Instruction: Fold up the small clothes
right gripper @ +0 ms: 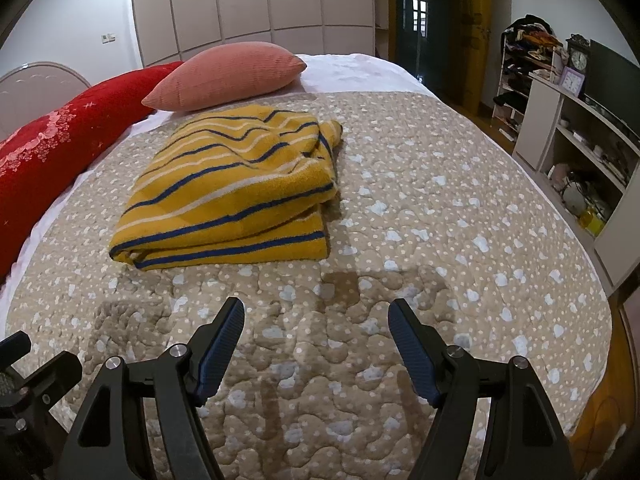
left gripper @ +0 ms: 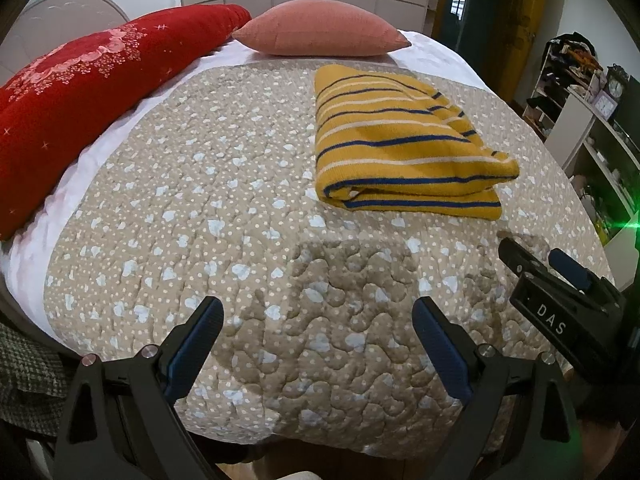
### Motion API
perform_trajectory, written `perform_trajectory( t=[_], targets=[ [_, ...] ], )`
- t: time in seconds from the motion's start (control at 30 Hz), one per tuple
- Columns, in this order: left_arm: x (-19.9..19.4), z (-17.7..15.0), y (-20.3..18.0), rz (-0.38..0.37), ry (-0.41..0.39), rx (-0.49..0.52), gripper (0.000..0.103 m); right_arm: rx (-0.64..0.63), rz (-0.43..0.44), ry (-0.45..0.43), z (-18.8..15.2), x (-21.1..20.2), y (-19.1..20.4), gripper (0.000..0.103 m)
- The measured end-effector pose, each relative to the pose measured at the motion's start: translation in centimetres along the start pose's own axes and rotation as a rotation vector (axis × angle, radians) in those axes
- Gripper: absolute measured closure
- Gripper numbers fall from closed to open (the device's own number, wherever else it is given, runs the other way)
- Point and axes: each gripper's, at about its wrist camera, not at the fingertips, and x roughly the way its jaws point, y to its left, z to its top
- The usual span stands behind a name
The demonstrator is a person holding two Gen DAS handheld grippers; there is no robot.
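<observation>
Left claw (left gripper: 318,344) spread wide, nothing between the blue ribbed pads, hovering over bare quilt at the near edge of the bed. Right claw (right gripper: 316,346) likewise wide open and empty, poised beside it; seen from the left wrist at 4 o'clock, low and to the side.

Beneath both, a beige quilted bedspread with pale heart shapes and white dots (right gripper: 440,200), carrying only claw shadows near the front.

Further out, the mustard-yellow knitted garment with navy and cream stripes (left gripper: 396,144): at 1 o'clock from the left claw, at 11 o'clock from the right (right gripper: 236,188). Lying flat in a stacked rectangle, several layers showing at the near edge, one corner a little rumpled on its far right side. Well apart from both claws.

Beyond it, a salmon-pink ribbed cushion (right gripper: 228,76) at 12 o'clock, and a long red floral bolster (left gripper: 80,92) at 10 o'clock.

Judged by the lie: folding apparently finished for this piece, perhaps only tidying of the rumpled corner left. No other unfolded garment in view.
</observation>
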Motion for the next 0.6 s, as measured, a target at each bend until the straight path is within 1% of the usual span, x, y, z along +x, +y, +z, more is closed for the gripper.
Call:
perform_trajectory(
  t=[0.6],
  targets=[
    [0.51,-0.22,-0.22,-0.007,0.016,0.008,0.008,-0.009,-0.009,0.004,-0.26,0.28,0.08,0.023]
  ],
)
